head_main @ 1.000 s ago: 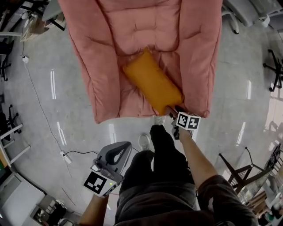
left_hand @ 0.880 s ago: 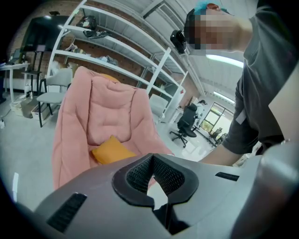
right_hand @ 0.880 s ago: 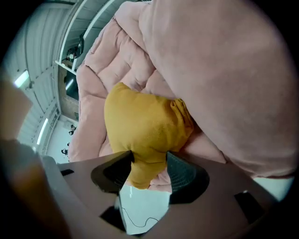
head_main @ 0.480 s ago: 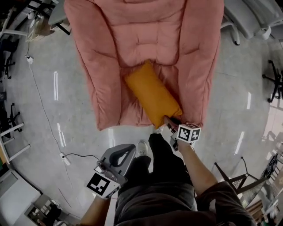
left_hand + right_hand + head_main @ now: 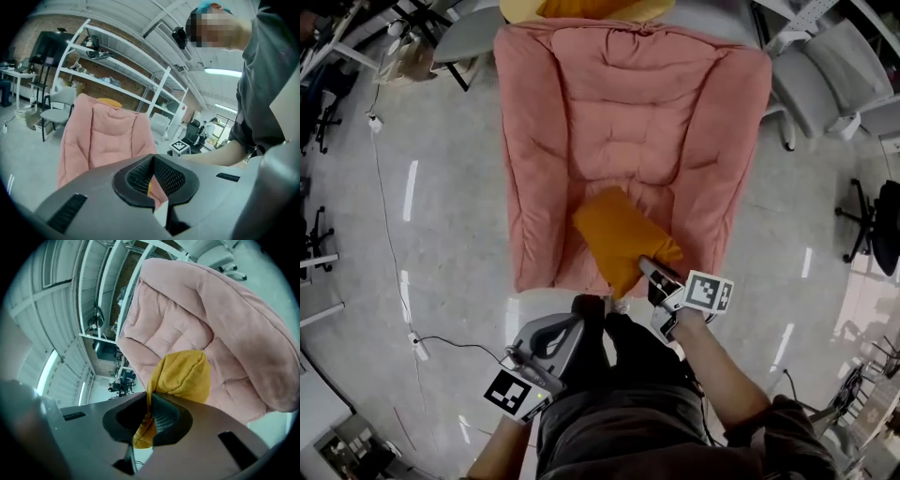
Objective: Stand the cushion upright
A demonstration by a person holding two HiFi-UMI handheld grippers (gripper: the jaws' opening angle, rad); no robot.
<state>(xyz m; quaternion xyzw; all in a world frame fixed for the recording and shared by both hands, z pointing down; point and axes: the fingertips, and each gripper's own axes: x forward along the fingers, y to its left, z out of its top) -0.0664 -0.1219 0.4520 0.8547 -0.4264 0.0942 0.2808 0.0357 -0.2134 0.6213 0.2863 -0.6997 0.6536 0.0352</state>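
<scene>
An orange cushion lies on the seat of a pink padded armchair, its near end raised off the seat's front edge. My right gripper has its jaws closing on the cushion's near corner. In the right gripper view the orange fabric is pinched between the pads, with the rest of the cushion bulging above them. My left gripper hangs lower left beside the person's legs, shut and holding nothing. The left gripper view looks over its closed tips at the armchair.
Grey office chairs stand at the upper right. A cable runs down the floor at left to a power strip. A yellow thing shows behind the armchair's back. White shelving stands beyond the chair.
The right gripper went from open at the cushion's near corner to closed on it and rose, lifting that end. The left gripper rose a little. The head view tilted further forward.
</scene>
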